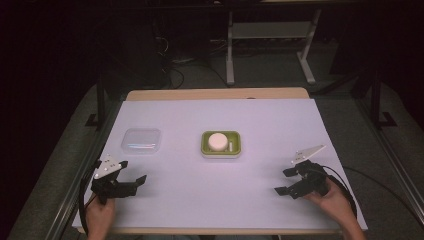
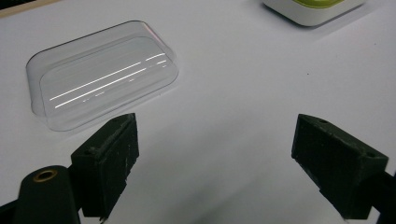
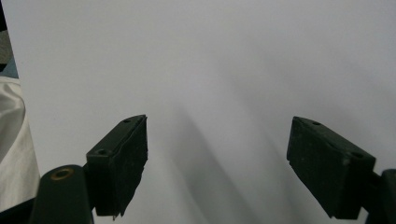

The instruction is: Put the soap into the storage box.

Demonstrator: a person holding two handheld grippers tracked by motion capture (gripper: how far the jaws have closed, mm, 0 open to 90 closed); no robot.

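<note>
Holding my left gripper (image 1: 134, 172) low over the near left part of the worktop (image 1: 220, 210), I have its jaws spread wide with nothing between them. In the left gripper view the clear plastic lid (image 2: 102, 74) lies flat on the white sheet just ahead of the jaws and off toward the left one, near but not touching; strip lights glint along its top. In the high view that lid (image 1: 141, 140) sits just beyond my left gripper, on the left side of the worktop.

The green dish (image 1: 221, 144) rests at the middle of the worktop, well apart from both grippers, with a round white piece (image 1: 218, 141) inside it and a small pale stick (too small to make out) beside that piece. A corner of the same dish (image 2: 313, 10) peeks in at the top right of the left gripper view.

My right gripper (image 1: 286, 181) hangs over the near right part of the worktop, its jaws likewise released and wide apart, gripping nothing. In the right gripper view bare white sheet lies ahead of the jaws, with their soft shadows falling across it.
</note>
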